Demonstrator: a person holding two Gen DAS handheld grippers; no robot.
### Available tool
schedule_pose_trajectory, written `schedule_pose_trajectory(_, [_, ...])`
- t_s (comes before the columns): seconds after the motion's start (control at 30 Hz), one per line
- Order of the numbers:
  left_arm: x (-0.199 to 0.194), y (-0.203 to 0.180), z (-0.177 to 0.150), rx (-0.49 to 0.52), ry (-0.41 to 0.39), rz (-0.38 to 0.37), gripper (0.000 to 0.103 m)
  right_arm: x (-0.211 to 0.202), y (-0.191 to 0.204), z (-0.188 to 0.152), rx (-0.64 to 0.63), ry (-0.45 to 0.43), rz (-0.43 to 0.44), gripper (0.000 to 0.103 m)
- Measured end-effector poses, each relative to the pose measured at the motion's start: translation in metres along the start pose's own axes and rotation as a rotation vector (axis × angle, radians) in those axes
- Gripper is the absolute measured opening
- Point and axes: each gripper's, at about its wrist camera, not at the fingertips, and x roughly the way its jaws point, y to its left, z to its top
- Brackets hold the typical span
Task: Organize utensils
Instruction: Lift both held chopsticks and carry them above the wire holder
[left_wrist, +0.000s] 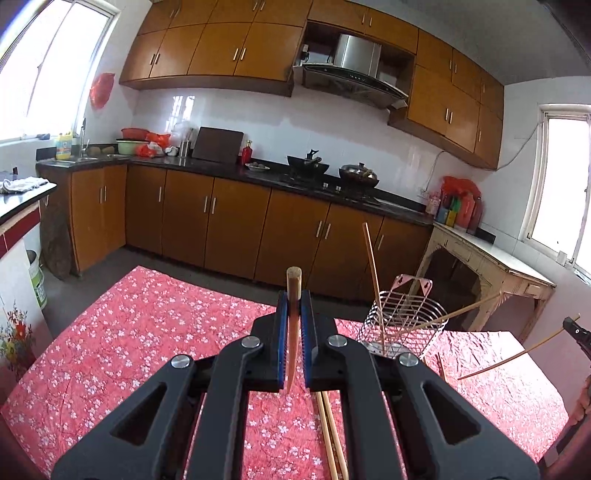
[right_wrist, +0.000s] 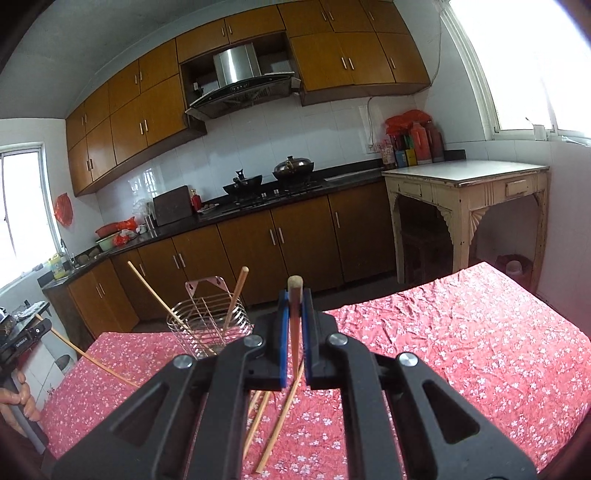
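Plainly, in the left wrist view the left gripper (left_wrist: 294, 325) has its jaws pinching one chopstick (left_wrist: 293, 295) near its thick end, held clear of the table (left_wrist: 147, 332) so it can be carried to the wire holder (left_wrist: 400, 325) at the far edge, where other chopsticks already lean; two more chopsticks (left_wrist: 328, 435) lie below. Likewise, in the right wrist view the right gripper (right_wrist: 294, 325) pinches its own chopstick (right_wrist: 295, 295), with loose sticks (right_wrist: 273, 428) on the cloth beneath.
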Motion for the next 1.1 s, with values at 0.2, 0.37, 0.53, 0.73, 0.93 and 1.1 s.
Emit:
schedule_pose_trajectory(0.2, [-0.002, -0.008, 0.020, 0.000, -0.026, -0.017, 0.006, -0.009, 0.005, 0.026, 0.046, 0.019, 0.128, 0.007])
schedule_pose_trajectory(0.37, [-0.009, -0.031, 0.059, -0.028, -0.103, -0.077, 0.006, -0.014, 0.023, 0.055, 0.082, -0.009, 0.244, 0.007])
schedule_pose_trajectory(0.53, [-0.010, -0.055, 0.091, -0.069, -0.177, -0.132, 0.006, 0.000, 0.051, 0.081, 0.044, -0.059, 0.247, 0.007])
schedule_pose_trajectory(0.73, [0.015, -0.081, 0.108, -0.081, -0.207, -0.153, 0.006, 0.047, 0.068, 0.093, 0.035, -0.043, 0.209, 0.007])
schedule_pose_trajectory(0.93, [0.053, -0.088, 0.095, -0.092, -0.120, -0.162, 0.006, 0.081, 0.074, 0.086, 0.046, 0.029, 0.218, 0.007])
schedule_pose_trajectory(1.1, [0.066, -0.088, 0.085, -0.081, -0.078, -0.156, 0.006, 0.100, 0.074, 0.077, 0.051, 0.079, 0.221, 0.007])
